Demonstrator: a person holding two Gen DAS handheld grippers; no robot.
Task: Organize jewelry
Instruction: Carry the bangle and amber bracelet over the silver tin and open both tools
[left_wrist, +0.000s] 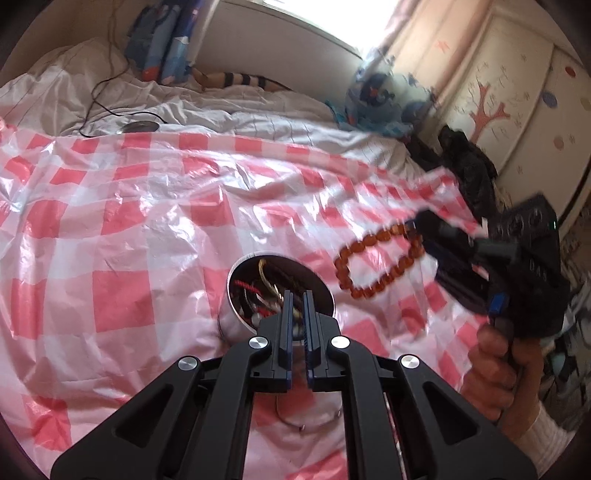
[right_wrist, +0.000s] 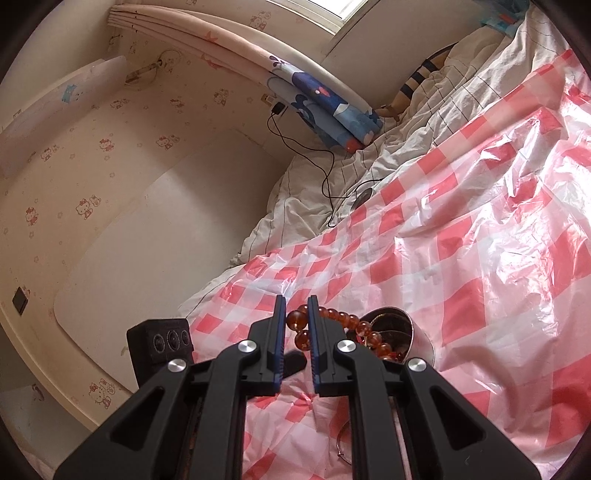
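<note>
Bead bracelet (left_wrist: 376, 263) motion-blurred, right gripper (right_wrist: 297, 339) fingers hide part

a glossy, crinkled red-and-white checked plastic sheet (left_wrist: 147, 229) lies under the shiny round metal tin (left_wrist: 236, 314) and translucent glossy amber bead bracelet (left_wrist: 373, 266).

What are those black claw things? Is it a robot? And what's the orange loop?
No robot: a person holds a grabber tool in each hand. Each picture comes from a camera on one tool, looking along its two fingers. The right gripper is pinching an amber bead bracelet; its picture shows that close up. The left gripper, nearly shut, hovers by a round metal tin with cords and chains inside. Everything sits on a pink checked plastic sheet over a bed.
</note>
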